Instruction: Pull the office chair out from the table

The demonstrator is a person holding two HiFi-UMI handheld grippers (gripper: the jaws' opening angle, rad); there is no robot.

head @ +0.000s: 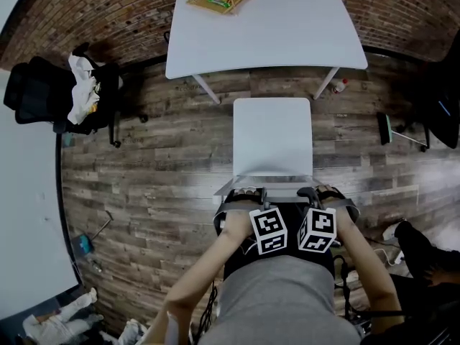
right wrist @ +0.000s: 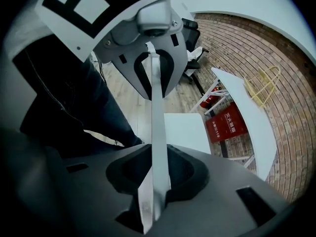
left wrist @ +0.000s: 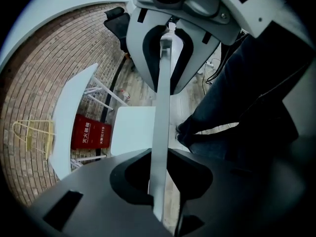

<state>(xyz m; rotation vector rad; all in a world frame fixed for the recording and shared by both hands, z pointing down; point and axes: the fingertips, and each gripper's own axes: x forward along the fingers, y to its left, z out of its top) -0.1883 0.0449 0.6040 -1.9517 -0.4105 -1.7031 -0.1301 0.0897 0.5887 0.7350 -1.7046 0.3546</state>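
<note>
The left gripper (head: 248, 192) and the right gripper (head: 318, 192) each have the jaws clamped on the thin top edge of the backrest (head: 279, 184) of the white office chair (head: 273, 139), side by side. The chair stands on the wooden floor (head: 165, 171). Its seat is fully outside the white desk (head: 287, 27), near the near edge of the desk.

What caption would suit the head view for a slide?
From above: left claw and right claw clamp the white chair by its backrest, before a white table.
</note>
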